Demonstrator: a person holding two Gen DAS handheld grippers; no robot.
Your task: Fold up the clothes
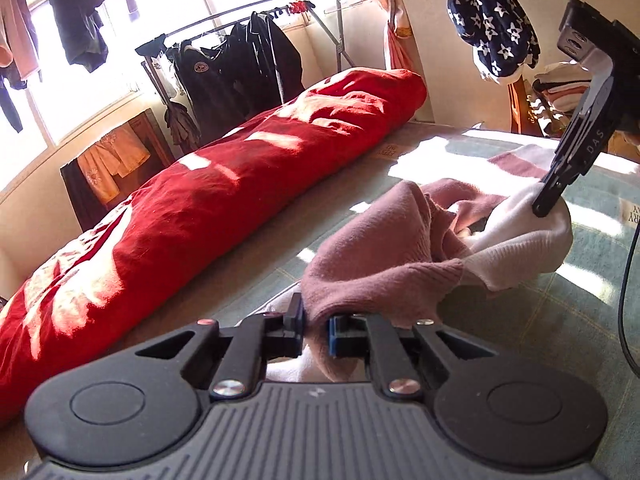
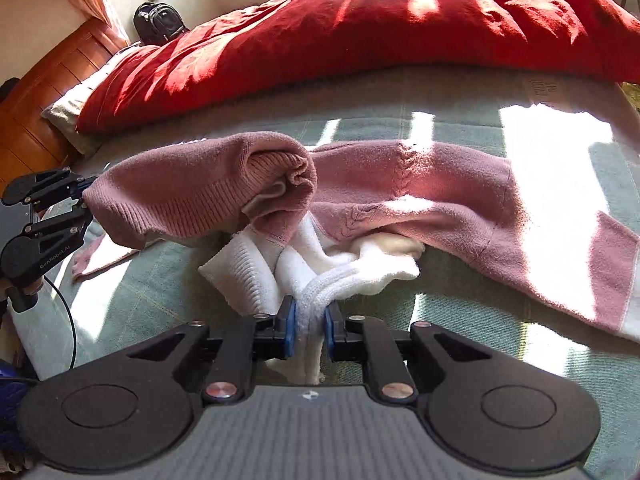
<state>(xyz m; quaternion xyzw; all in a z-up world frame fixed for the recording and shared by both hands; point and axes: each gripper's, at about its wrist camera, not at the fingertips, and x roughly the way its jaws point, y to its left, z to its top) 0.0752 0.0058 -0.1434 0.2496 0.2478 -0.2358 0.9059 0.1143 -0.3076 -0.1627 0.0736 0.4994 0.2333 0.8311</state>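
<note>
— What does your left tool have?

— Its two fingers are drawn in tight on a fold of the pink part of the sweater. The knit bunches between the blue pads and rises away from them in a humped fold. In my right view that same tool sits at the far left edge, biting the ribbed pink end.

— And the right one?

— My right tool is closed on the white ribbed part of the sweater, a thick roll of it squeezed between the pads, with a tail of white hanging down below them. From the left view I see it coming down from above, tip pressed into the white knit.

— Where does the sweater lie?

— On the bed, on the pale green checked cover. The two gripped ends are lifted and crumpled; the rest spreads flat toward the right in sunlight.

— Beyond it?

— A long red quilt is heaped along the far side of the bed. Past that stands a clothes rack with dark jackets.
</note>
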